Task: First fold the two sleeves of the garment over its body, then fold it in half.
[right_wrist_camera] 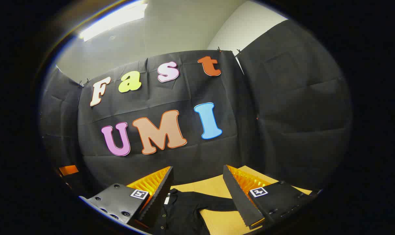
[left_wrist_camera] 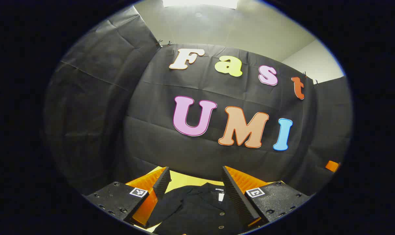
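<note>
Garment (left_wrist_camera: 197, 209), one dark buttoned shirt, lies flat on the yellow table (right_wrist_camera: 217, 189), below both tools. The left gripper (left_wrist_camera: 195, 182) hangs with fingers spread, holding nothing, above its collar. The right gripper (right_wrist_camera: 197, 186), likewise spread and empty, is over one outstretched sleeve (right_wrist_camera: 213, 204), probably lined up for the first fold; the second sleeve is hard to make out.
</note>
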